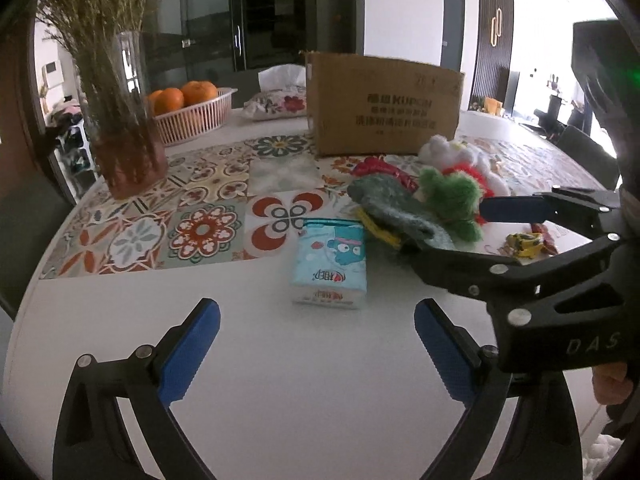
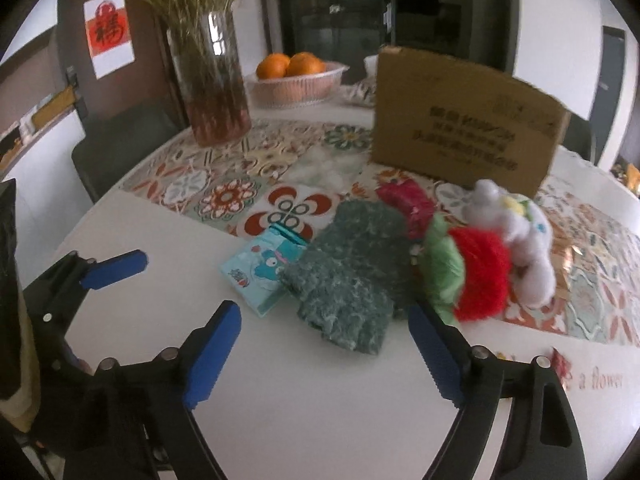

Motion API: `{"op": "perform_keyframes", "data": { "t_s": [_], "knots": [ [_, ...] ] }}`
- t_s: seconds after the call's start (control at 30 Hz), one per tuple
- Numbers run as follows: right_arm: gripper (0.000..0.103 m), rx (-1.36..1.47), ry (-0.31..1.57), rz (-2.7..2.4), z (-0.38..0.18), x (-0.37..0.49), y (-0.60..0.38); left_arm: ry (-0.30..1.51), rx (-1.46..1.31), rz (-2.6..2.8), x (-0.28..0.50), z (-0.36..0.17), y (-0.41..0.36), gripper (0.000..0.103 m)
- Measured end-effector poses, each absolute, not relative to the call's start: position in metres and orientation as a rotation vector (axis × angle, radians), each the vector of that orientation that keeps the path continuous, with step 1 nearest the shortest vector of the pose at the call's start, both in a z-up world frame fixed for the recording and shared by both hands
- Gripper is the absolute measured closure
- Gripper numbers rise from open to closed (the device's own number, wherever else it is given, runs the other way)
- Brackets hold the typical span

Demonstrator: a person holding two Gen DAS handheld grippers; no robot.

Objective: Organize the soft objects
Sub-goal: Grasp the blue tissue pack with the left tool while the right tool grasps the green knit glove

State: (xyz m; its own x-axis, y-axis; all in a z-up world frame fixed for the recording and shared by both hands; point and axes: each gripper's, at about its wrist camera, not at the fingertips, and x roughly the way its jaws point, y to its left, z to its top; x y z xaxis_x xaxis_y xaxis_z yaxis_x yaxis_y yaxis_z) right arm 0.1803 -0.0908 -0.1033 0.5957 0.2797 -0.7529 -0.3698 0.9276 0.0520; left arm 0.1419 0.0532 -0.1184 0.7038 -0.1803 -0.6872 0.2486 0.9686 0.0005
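Open jaws short of green glove (image 2: 352, 276)

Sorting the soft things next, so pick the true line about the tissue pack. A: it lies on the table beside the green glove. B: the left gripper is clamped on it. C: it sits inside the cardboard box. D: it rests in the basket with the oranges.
A: the tissue pack lies flat on the table, next to the green glove, with no gripper touching it.
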Motion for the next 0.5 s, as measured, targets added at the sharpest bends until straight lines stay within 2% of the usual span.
{"op": "perform_keyframes", "data": {
  "t_s": [0.13, 0.27, 0.33, 0.5],
  "knots": [
    [0.026, -0.165, 0.893, 0.394, -0.114, 0.199, -0.085, 0.78, 0.051, -0.266, 0.159, -0.129, 0.054, 0.006],
    [0.027, -0.188, 0.905, 0.389, -0.118, 0.21, -0.082, 0.804, 0.049, -0.277, 0.175, -0.137, 0.052, 0.007],
    [0.033, -0.181, 0.922, 0.39, -0.121, 0.216, -0.083, 0.825, 0.044, -0.287, 0.183, -0.14, 0.05, 0.008],
    [0.038, -0.162, 0.926, 0.392, -0.123, 0.224, -0.086, 0.844, 0.072, -0.264, 0.197, -0.143, 0.045, 0.012]
  ]
}}
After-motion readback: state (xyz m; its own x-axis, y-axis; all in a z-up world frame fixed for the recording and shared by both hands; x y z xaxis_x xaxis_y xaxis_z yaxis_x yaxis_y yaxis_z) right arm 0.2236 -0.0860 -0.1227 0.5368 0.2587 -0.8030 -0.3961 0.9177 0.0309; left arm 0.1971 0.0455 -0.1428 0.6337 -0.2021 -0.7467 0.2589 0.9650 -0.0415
